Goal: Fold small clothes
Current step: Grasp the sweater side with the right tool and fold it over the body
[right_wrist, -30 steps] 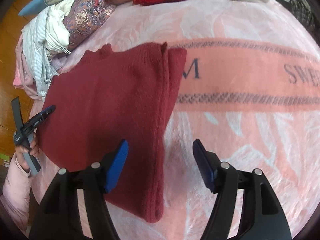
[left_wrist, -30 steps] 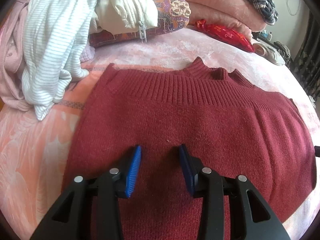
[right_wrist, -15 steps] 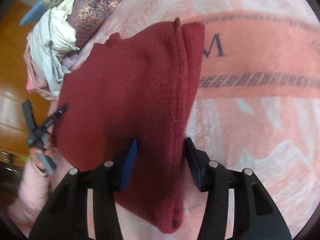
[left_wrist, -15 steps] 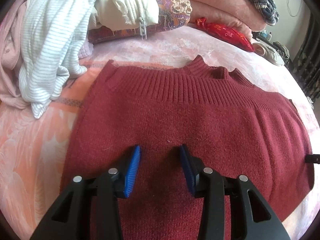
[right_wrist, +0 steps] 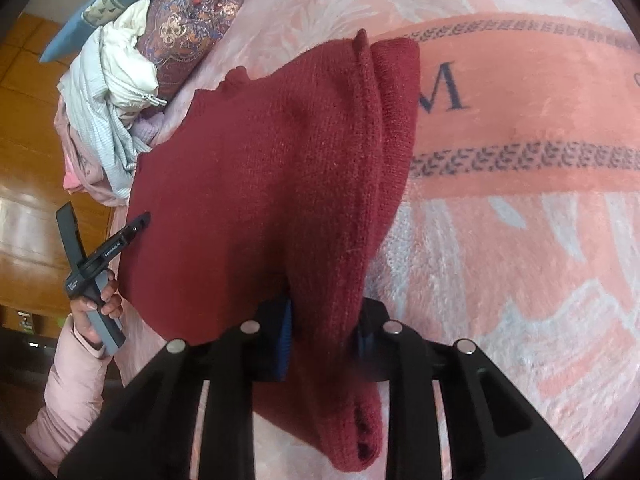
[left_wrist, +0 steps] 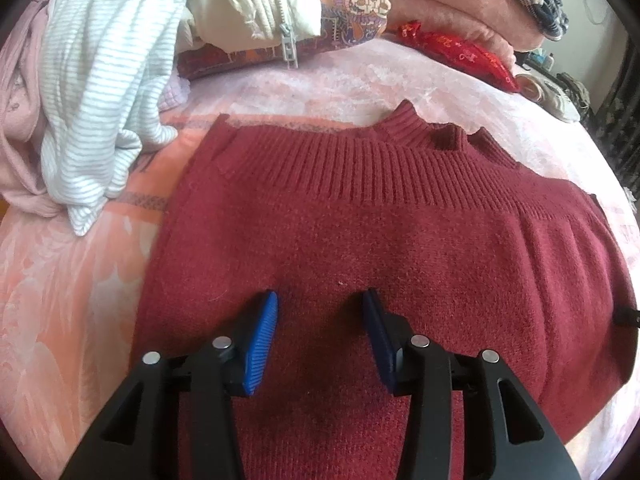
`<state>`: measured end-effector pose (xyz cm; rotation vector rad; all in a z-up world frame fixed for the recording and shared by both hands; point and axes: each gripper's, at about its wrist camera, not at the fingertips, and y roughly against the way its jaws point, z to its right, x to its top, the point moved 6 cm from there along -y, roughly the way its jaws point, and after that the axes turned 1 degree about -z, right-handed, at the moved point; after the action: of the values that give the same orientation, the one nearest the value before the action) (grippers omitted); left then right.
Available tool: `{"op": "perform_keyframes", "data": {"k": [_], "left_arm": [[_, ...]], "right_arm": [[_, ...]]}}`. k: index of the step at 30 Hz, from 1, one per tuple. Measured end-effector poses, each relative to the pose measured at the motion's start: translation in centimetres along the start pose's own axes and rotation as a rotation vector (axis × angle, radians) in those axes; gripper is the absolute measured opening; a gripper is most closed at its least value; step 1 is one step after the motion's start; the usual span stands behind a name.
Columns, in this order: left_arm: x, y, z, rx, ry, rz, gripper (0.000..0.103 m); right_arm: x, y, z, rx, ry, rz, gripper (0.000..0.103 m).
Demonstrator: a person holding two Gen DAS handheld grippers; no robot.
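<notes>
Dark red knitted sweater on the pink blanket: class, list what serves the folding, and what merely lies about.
In use:
dark red knitted sweater
right gripper, closing on its folded edge
left gripper, above it

Lying about:
white striped garment
cream zipped jacket
red embroidered pouch

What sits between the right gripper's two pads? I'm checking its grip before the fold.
In the right wrist view, the right gripper is closing on the folded side edge of the dark red sweater; only that knit lies between its pads.
</notes>
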<state>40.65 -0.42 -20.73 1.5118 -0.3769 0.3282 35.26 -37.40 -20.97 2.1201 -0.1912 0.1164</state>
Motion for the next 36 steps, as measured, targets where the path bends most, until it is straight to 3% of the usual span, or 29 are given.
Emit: {"op": "perform_keyframes", "data": {"k": [5,10,14,17,20,25,28,31,36], "left_arm": [[-0.6,1.2,-0.6,-0.013,0.036,-0.016,0.045],[-1.0,-0.5,-0.6,-0.016,-0.044,-0.050,0.053],[-0.3,-0.7,-0.9,-0.034,0.005,-0.117,0.053],[-0.6,0.3,-0.7,-0.021,-0.017,-0.123,0.051],[-1.6,1.8,-1.0,-0.073,-0.002,-0.117,0.051],[-3.0,2.8,-2.4,-0.083,-0.014,-0.112,0.051],[-2.9,2.3,-3.6,-0.103,0.026,-0.125,0.045],[-2.8,1.7,-4.1,-0.133,0.071,-0.147,0.045],[-3.0,1.4,-3.6,-0.119,0.044,-0.136,0.046]], "right_arm": [[0.4,0.0,-1.0,-0.107,-0.001,-0.016,0.022],[0.7,0.8,-4.3,-0.247,0.096,-0.010,0.021],[1.1,0.2,-5.1,-0.341,0.103,-0.044,0.021],[1.7,0.9,-7.1,-0.315,0.115,-0.021,0.021],[1.7,1.3,-10.7,-0.309,0.212,-0.001,0.021],[1.0,-0.3,-16.0,-0.269,0.321,-0.021,0.021],[1.1,-1.6,-17.5,-0.253,0.327,-0.023,0.021],[0.9,-3.2,-18.2,-0.214,0.318,-0.028,0.022],[0.5,-5.7,-20.1,-0.170,0.328,-0.038,0.023]]}}
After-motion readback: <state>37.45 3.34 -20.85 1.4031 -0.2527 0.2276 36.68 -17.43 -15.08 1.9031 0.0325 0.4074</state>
